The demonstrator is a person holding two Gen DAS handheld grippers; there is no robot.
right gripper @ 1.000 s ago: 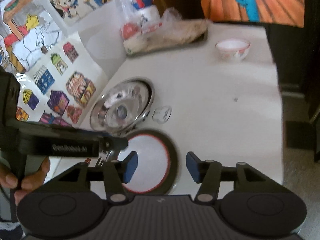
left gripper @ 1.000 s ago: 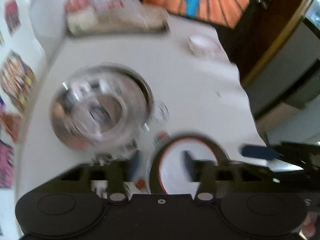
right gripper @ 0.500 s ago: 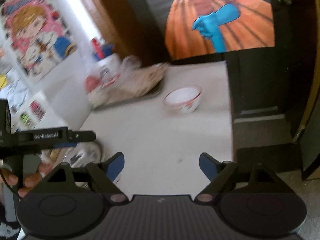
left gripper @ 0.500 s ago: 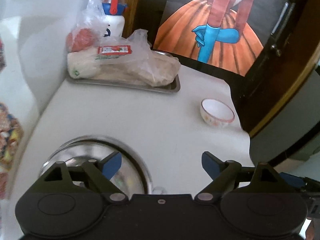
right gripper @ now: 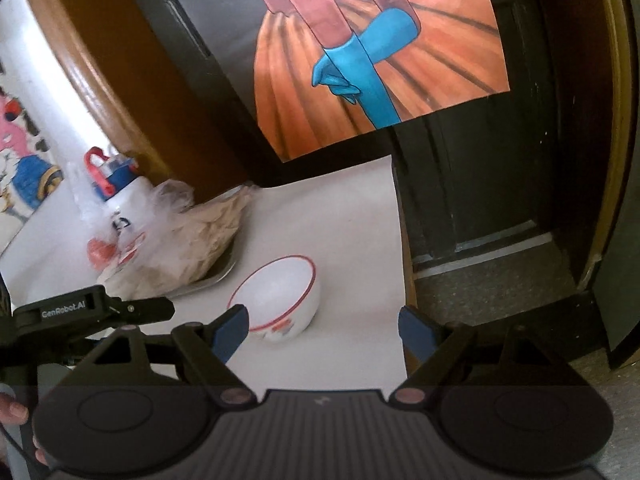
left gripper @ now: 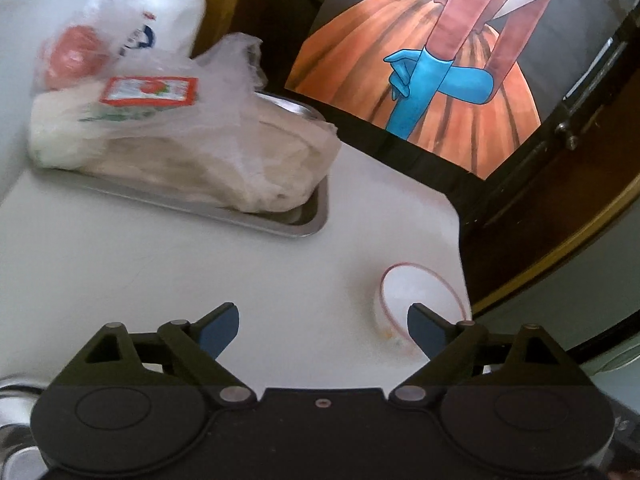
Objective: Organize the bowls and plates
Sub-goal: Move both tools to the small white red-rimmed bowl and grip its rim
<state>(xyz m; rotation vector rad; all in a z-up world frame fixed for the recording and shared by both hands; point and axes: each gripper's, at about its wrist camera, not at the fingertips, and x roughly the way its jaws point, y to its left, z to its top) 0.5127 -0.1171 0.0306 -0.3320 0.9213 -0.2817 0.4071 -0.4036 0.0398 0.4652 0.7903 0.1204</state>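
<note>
Smooth white table (left gripper: 120,264); round red-rimmed bowl (right gripper: 276,300).

The one readable text is "GenRobot.AI", printed in pale letters on the black body of the left gripper (right gripper: 96,312), which shows to the left of the right gripper's fingers. A red-bordered label (left gripper: 150,90) on the plastic bag, ahead and left of the left gripper, is too blurred to read.

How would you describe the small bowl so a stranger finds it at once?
Look at the white table, near its edge by the dark door. Beside the metal tray of plastic bags stands the bowl: white, red-rimmed, alone and uncovered.
</note>
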